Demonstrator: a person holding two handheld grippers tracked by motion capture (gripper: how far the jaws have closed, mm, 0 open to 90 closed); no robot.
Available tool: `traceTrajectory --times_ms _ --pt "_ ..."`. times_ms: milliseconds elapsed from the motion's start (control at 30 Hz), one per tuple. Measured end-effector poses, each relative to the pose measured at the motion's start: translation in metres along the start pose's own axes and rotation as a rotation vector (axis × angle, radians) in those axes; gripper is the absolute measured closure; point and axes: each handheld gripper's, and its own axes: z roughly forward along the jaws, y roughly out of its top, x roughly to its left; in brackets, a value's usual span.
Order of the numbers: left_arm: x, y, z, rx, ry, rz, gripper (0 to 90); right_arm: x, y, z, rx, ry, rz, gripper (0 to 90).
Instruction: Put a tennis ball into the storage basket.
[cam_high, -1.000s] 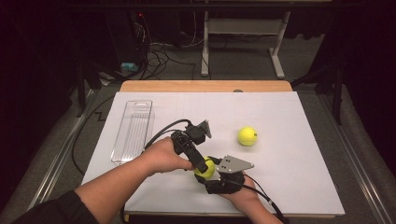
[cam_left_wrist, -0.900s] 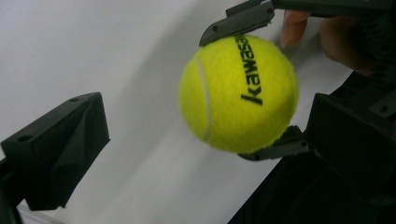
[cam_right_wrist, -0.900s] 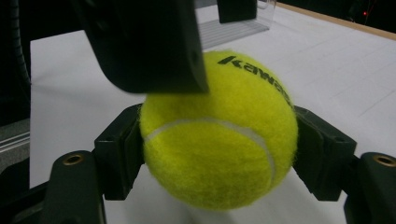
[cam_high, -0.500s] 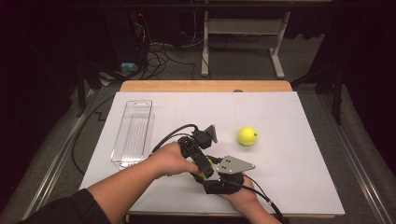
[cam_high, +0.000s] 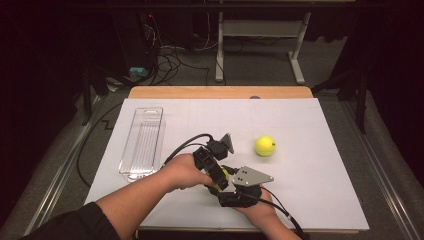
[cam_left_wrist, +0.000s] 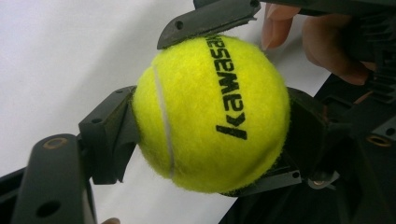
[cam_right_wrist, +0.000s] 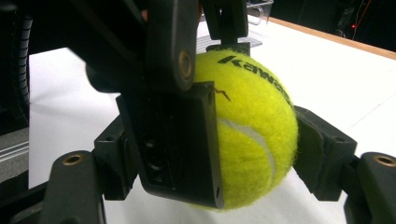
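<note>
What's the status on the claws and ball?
Left claw just closed on tennis ball. Right claw clamped on same ball. Second ball loose on table. Nothing blocking.

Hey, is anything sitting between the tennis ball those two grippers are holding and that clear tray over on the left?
Nothing visible. The held tennis ball is clamped by the left gripper and right gripper; bare white table runs to the clear tray. The second ball lies on the other side.

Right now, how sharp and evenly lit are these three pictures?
High view: the white table is bright, its surroundings dark, all fairly sharp. Left gripper view: the tennis ball is crisp, its lettering legible. Right gripper view: the near black jaw is soft and shadowed, the ball sharp.
</note>
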Motion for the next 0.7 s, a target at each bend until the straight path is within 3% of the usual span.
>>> traceTrajectory --times_ms 133,200,267,367,400,467,633,700 --pt "-0.001 0.0 -0.001 -0.005 0.01 0.001 26.8 -0.001 0.0 0.0 0.003 0.001 0.002 26.4" --pt "-0.002 0.001 -0.003 -0.006 0.012 0.007 26.9 -0.002 0.0 0.0 -0.021 0.014 0.017 24.8" --pt "-0.002 0.001 -0.005 -0.021 0.02 0.002 26.9 -0.003 0.001 0.0 -0.014 0.022 0.01 15.9" --pt "0.001 0.001 -0.009 -0.021 0.029 -0.004 26.9 -0.003 0.0 0.002 0.004 -0.003 0.013 2.7" --pt "0.002 0.0 -0.01 -0.023 0.031 -0.008 27.0 -0.004 -0.001 0.002 0.012 0.012 0.012 0.2" --pt "0.004 0.0 -0.012 -0.018 0.04 -0.014 27.0 -0.003 -0.002 0.003 0.01 -0.017 0.013 0.0" --pt "0.011 -0.004 -0.016 -0.007 0.054 -0.027 27.0 -0.005 -0.002 0.0 0.02 -0.004 0.004 0.0" --pt "0.013 -0.006 -0.017 -0.011 0.057 -0.041 26.9 -0.006 -0.004 -0.001 0.009 -0.022 0.01 0.0"
